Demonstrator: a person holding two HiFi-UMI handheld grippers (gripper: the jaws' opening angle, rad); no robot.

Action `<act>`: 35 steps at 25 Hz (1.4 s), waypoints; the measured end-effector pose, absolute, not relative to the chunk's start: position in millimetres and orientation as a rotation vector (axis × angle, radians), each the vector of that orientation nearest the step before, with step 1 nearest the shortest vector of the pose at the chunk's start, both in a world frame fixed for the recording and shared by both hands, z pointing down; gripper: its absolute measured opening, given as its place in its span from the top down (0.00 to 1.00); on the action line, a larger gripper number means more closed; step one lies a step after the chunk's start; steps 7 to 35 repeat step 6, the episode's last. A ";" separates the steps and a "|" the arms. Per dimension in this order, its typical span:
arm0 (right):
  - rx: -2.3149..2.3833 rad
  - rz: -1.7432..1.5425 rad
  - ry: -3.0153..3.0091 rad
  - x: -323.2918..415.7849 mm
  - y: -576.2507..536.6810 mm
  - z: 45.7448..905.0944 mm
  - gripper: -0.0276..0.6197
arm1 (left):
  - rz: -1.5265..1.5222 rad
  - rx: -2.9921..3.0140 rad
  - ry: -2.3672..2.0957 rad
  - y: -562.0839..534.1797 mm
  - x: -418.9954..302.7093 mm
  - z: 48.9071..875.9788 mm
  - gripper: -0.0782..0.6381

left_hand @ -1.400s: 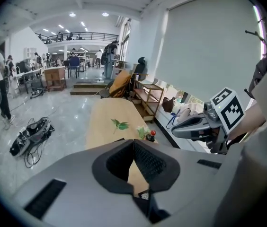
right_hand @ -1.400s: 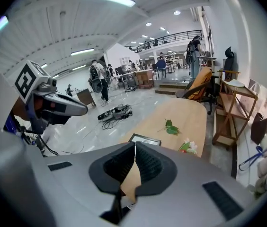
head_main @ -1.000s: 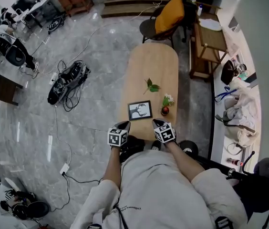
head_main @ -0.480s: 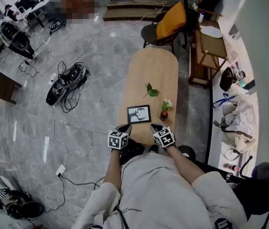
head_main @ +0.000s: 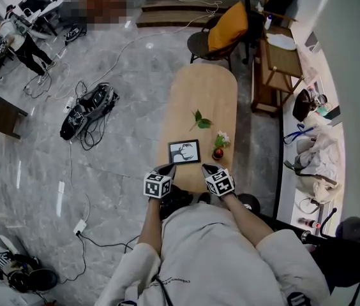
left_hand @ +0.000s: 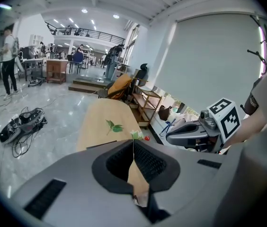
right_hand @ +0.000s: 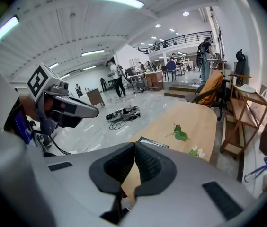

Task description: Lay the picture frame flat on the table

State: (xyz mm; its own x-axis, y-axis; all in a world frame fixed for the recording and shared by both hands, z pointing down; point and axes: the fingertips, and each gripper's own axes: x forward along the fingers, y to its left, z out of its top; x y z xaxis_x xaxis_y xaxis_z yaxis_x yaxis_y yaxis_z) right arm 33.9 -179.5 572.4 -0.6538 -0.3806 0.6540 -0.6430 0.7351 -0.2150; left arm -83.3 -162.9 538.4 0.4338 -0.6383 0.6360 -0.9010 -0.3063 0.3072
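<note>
Head view: rectangular black-rimmed picture frame [head_main: 184, 152] flat on oblong wooden table [head_main: 205, 94].

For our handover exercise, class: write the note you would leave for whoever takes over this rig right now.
Left gripper: shut, empty, by the table's near end.
Right gripper: shut, empty, beside it.
Picture frame: on the table just ahead of both grippers, touching neither, apparently lying flat, picture up.
Flower vase stands to its right, with a leafy sprig further along.
Done: the frame looks laid down.
Left: probably only a check that it lies flat.
</note>
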 end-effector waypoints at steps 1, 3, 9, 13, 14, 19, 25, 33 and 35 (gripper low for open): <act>0.770 0.584 -2.345 33.4 -179.6 572.3 0.91 | 0.531 2.053 -1.292 -163.0 -83.6 538.2 0.86; 0.766 0.579 -2.348 32.2 -180.3 572.0 0.91 | 0.527 2.053 -1.294 -164.0 -83.9 538.1 0.86; 0.765 0.569 -2.348 31.5 -182.0 571.9 0.91 | 0.526 2.055 -1.291 -165.2 -82.9 539.0 0.86; 0.765 0.569 -2.348 31.5 -182.0 571.9 0.91 | 0.526 2.055 -1.291 -165.2 -82.9 539.0 0.86; 0.765 0.569 -2.348 31.5 -182.0 571.9 0.91 | 0.526 2.055 -1.291 -165.2 -82.9 539.0 0.86; 0.765 0.569 -2.348 31.5 -182.0 571.9 0.91 | 0.526 2.055 -1.291 -165.2 -82.9 539.0 0.86; 0.765 0.569 -2.348 31.5 -182.0 571.9 0.91 | 0.526 2.055 -1.291 -165.2 -82.9 539.0 0.86; 0.765 0.569 -2.348 31.5 -182.0 571.9 0.91 | 0.526 2.055 -1.291 -165.2 -82.9 539.0 0.86; 0.765 0.569 -2.348 31.5 -182.0 571.9 0.91 | 0.526 2.055 -1.291 -165.2 -82.9 539.0 0.86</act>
